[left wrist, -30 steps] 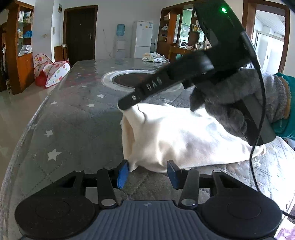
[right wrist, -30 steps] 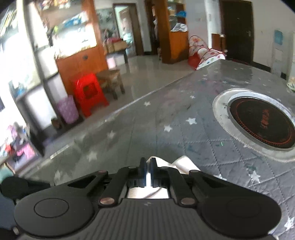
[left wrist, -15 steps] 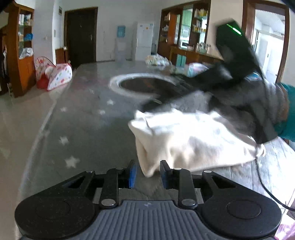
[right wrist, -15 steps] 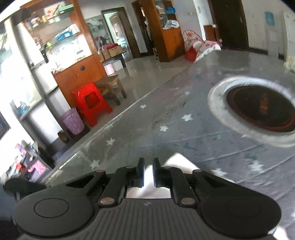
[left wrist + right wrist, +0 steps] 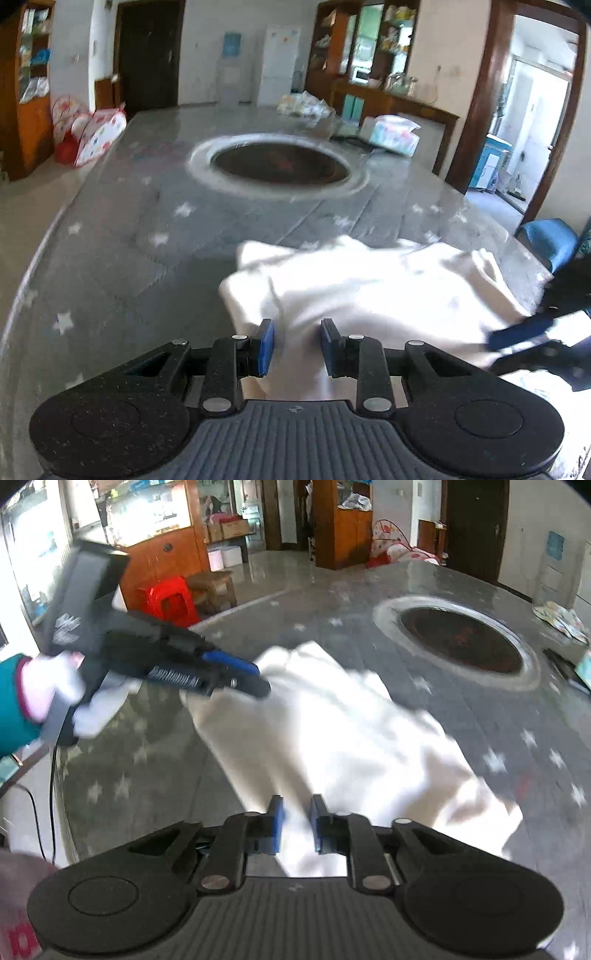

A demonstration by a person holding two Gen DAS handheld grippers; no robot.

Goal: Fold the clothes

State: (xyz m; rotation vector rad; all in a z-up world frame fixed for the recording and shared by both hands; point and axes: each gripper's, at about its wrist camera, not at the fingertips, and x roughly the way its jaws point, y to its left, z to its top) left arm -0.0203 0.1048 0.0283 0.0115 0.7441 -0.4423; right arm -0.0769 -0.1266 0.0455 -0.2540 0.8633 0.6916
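A white garment [image 5: 373,288] lies folded in a loose heap on the grey star-patterned table [image 5: 122,236]. It also shows in the right wrist view [image 5: 332,731]. My left gripper [image 5: 297,345] is open, its blue pads either side of the garment's near edge; it also shows in the right wrist view [image 5: 243,679] over the garment's far left corner. My right gripper [image 5: 295,827] is open just above the garment's near end. In the left wrist view the right gripper [image 5: 524,332] sits at the garment's right edge, blurred.
A round dark burner with a metal ring [image 5: 280,168] is set in the table beyond the garment. Packets [image 5: 393,133] lie at the table's far right. A blue chair [image 5: 550,240] stands at the right, a red stool [image 5: 171,602] on the floor at left.
My right gripper has let go of the garment's corner, dropped from above it to its near end and opened. The garment has settled flat. My left gripper has moved in over its edge.
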